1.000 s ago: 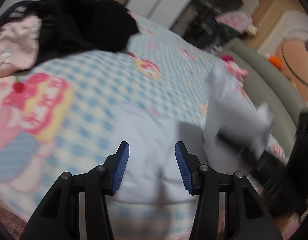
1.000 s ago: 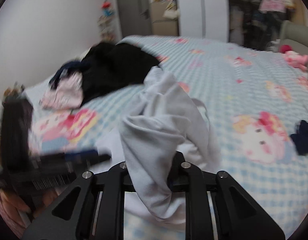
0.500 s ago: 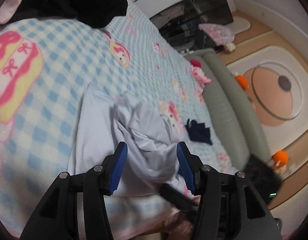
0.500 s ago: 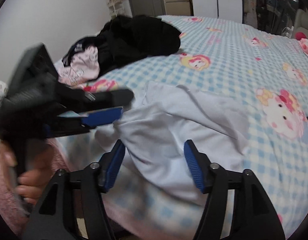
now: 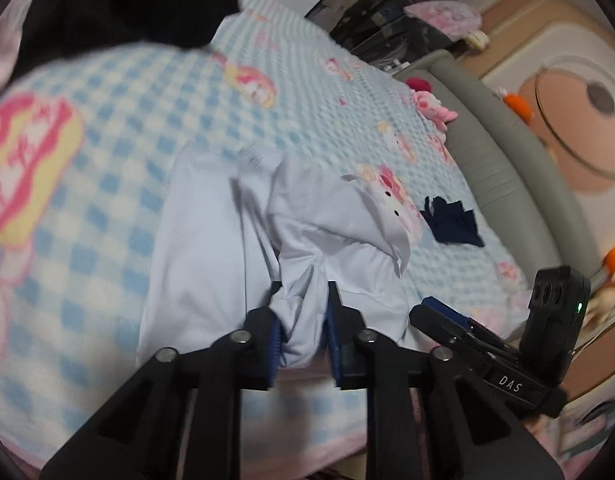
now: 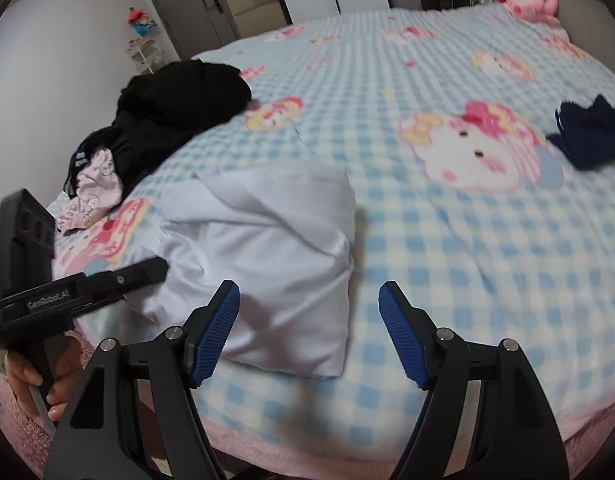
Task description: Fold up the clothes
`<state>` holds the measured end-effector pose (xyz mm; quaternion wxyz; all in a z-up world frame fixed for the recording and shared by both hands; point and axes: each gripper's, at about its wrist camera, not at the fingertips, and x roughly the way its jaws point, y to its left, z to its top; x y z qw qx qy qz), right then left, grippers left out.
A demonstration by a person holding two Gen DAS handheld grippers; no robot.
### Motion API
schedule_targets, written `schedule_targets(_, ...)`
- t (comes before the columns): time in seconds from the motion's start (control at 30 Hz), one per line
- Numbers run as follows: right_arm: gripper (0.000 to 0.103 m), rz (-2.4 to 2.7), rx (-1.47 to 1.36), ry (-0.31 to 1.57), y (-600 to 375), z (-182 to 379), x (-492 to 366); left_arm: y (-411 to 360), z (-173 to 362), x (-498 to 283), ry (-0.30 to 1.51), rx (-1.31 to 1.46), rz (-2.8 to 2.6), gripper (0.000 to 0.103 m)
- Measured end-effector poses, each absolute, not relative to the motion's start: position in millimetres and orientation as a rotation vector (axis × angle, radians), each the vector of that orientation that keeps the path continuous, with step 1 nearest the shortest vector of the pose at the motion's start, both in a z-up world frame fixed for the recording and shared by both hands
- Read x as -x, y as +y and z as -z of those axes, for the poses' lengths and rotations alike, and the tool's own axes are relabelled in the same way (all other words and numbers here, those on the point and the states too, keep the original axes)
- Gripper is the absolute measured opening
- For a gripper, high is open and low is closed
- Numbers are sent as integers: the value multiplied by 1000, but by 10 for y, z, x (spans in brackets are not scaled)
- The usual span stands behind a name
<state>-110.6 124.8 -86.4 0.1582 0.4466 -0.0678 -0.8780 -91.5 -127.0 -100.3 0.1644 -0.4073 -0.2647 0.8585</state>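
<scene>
Two grippers work over a blue checked blanket (image 6: 447, 240). Left gripper (image 5: 303, 316): clenched on a bunched fold of the white garment (image 6: 267, 248), which spreads ahead of its fingers. Right gripper (image 6: 309, 312): released, fingers wide apart, the garment's near corner beneath its left finger. Dark blue cloth (image 6: 591, 136) lies far ahead to its right.

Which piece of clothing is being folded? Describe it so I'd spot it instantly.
On the blue checked bedspread, look to the near edge. The pale white garment lies there, bunched in the left tongs; its neighbours are a black heap and a small navy piece.
</scene>
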Motion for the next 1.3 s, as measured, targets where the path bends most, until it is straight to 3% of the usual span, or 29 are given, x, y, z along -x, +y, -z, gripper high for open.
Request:
schedule_targets(0.13, 74, 2514, -1252, -222, 1254, 814, 1106, -1459, 717, 723, -727, 1033, -2588, 15)
schedule_targets(0.23, 74, 2525, -1245, -211, 1227, 826, 1110, -1669, 825, 622, -760, 1154, -2645, 16)
schedule_targets(0.3, 74, 2528, -1248, -203, 1209, 841, 1113, -1774, 1039, 692, -806, 1315, -2580, 21)
schedule_targets(0.37, 74, 2522, -1279, -189, 1173, 908, 1139, -1893, 1178, 753, -892, 1391, -2533, 40)
schedule_targets(0.6, 74, 2495, -1319, -237, 1151, 1040, 1248, -2119, 935, 651, -906, 1157, -2625, 43)
schedule_targets(0.67, 74, 2464, -1316, -273, 1147, 1065, 1319, -2032, 1032, 782, -935, 1198, -2519, 54)
schedule_targets(0.87, 76, 2369, -1306, -377, 1134, 1143, 1540, -1671, 1304, 1219, -642, 1392, -2602, 52)
schedule_targets(1.03, 86, 2262, -1367, -496, 999, 1387, 1863, -1742, 1393, 1315, -790, 1403, -2567, 46)
schedule_targets(1.07, 81, 2236, -1355, -509, 966, 1383, 1865, -1745, 1396, 1320, -816, 1397, -2544, 40)
schedule_targets(1.1, 70, 2210, -1344, -521, 934, 1379, 1867, -1738, 1393, 1316, -828, 1390, -2528, 38)
schedule_targets(1.13, 50, 2190, -1332, -528, 906, 1366, 1860, -1723, 1368, 1297, -831, 1377, -2518, 33)
schedule_targets(1.23, 37, 2212, -1288, -509, 929, 1178, 1707, -1658, 1221, 1169, -871, 1301, -2453, 29)
schedule_targets(1.3, 34, 2184, -1261, -569, 1090, 1028, 1581, -1571, 1114, 1078, -863, 1263, -2405, 29)
